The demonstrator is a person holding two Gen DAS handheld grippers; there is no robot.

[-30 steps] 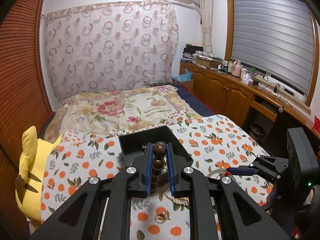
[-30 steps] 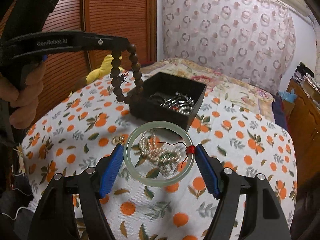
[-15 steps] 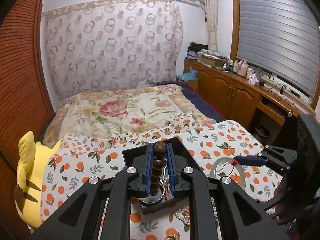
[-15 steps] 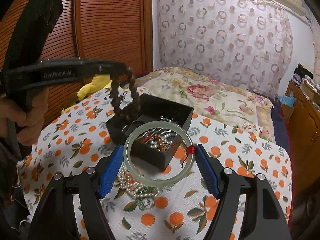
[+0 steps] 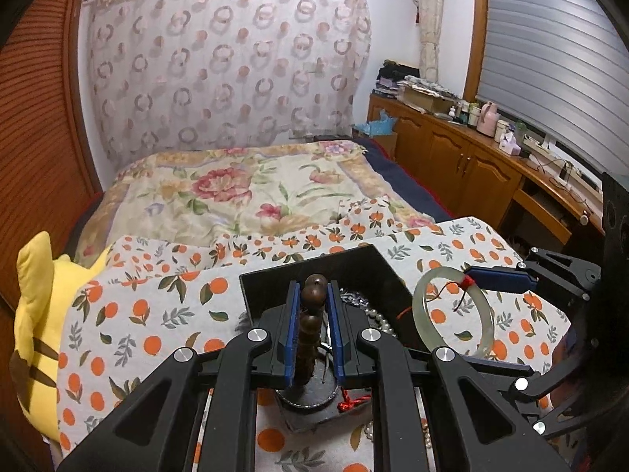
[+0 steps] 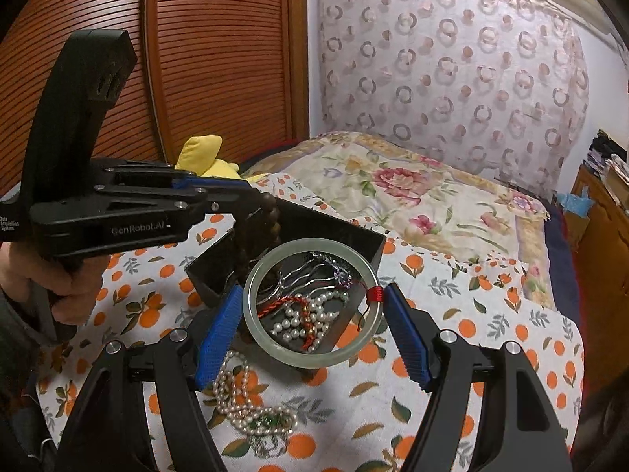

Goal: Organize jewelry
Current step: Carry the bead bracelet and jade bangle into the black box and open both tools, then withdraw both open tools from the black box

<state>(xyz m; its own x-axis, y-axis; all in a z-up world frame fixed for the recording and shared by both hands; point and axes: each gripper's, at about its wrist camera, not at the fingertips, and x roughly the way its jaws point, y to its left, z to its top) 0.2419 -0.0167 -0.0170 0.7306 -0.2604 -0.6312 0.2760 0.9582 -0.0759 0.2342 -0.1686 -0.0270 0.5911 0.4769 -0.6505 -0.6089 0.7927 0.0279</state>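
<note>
Right wrist view: right gripper (image 6: 312, 328) clamps pale green bangle (image 6: 312, 301) across its width, held flat directly above black box (image 6: 365, 236); left gripper (image 6: 251, 206) pinches wooden bead bracelet (image 6: 257, 236) narrowly, hanging nearer, over box's left corner; box floor partly hidden; pearl strand (image 6: 251, 409) outside on cloth

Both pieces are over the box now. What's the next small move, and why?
Probably lower the left hand-held gripper a little and release: its wooden bead bracelet hangs over the black box, while the right hand-held gripper holds the jade bangle at the near edge.
</note>
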